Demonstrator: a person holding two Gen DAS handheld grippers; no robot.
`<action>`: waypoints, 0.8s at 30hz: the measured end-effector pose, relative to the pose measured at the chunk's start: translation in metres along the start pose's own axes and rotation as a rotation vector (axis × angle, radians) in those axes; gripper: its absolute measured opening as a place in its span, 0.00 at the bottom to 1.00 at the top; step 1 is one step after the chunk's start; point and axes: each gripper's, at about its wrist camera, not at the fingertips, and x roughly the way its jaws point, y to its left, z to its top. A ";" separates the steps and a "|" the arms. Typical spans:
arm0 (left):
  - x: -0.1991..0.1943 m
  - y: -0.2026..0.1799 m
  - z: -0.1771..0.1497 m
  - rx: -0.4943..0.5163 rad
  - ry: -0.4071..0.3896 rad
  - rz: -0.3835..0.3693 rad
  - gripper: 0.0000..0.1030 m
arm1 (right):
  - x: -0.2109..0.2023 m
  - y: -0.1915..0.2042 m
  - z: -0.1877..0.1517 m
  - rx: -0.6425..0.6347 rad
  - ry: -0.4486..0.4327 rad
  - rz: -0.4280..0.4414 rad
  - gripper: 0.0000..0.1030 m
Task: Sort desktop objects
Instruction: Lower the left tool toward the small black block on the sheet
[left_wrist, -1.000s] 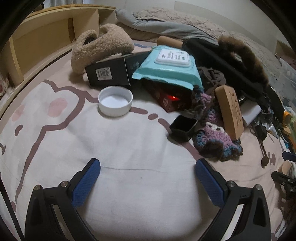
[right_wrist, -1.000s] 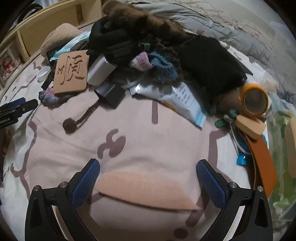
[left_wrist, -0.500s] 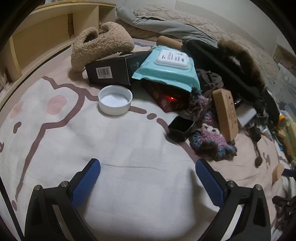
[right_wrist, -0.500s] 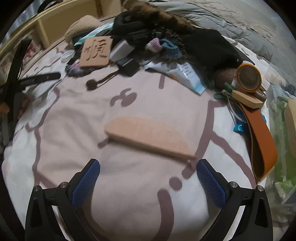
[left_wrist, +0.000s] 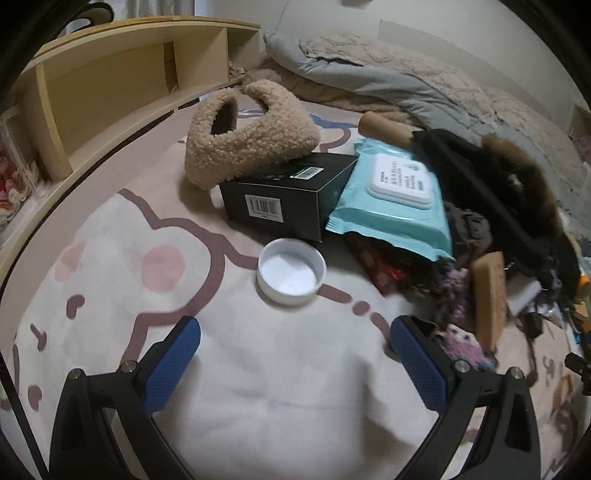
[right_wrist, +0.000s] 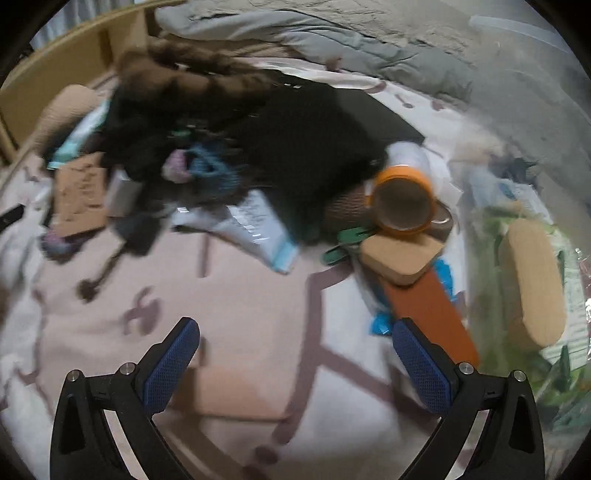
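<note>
In the left wrist view my left gripper (left_wrist: 295, 347) is open and empty above the patterned bed cover, just short of a white round lid (left_wrist: 291, 276). Behind it lie a black box (left_wrist: 284, 199), a fluffy beige bag (left_wrist: 247, 136), a teal wipes pack (left_wrist: 395, 199) and a wooden block (left_wrist: 489, 295). In the blurred right wrist view my right gripper (right_wrist: 295, 347) is open and empty. A flat tan wooden piece (right_wrist: 229, 391) lies below its left finger. An orange tape roll (right_wrist: 402, 199), a cork block (right_wrist: 399, 254) and an orange strap (right_wrist: 428, 314) lie ahead to the right.
A wooden shelf unit (left_wrist: 122, 85) runs along the left. A grey quilt (left_wrist: 369, 77) lies at the back. A pile of dark clothing (right_wrist: 295, 133), knitted items (right_wrist: 207, 170) and a white packet (right_wrist: 258, 225) fills the middle. Green packaging with a tan pad (right_wrist: 535, 280) sits at the right.
My left gripper has moved forward and left, so the white lid and the black box are closer. My right gripper has swung right over the tan piece, toward the orange tape roll.
</note>
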 end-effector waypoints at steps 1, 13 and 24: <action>0.002 -0.001 0.000 0.008 0.005 0.003 1.00 | 0.003 0.000 -0.001 -0.009 0.015 -0.003 1.00; 0.028 -0.010 0.031 0.053 0.055 -0.034 1.00 | 0.004 0.001 -0.029 -0.101 0.132 0.071 1.00; 0.041 -0.028 0.011 0.117 0.116 -0.046 1.00 | 0.001 -0.001 -0.042 -0.118 0.124 0.080 1.00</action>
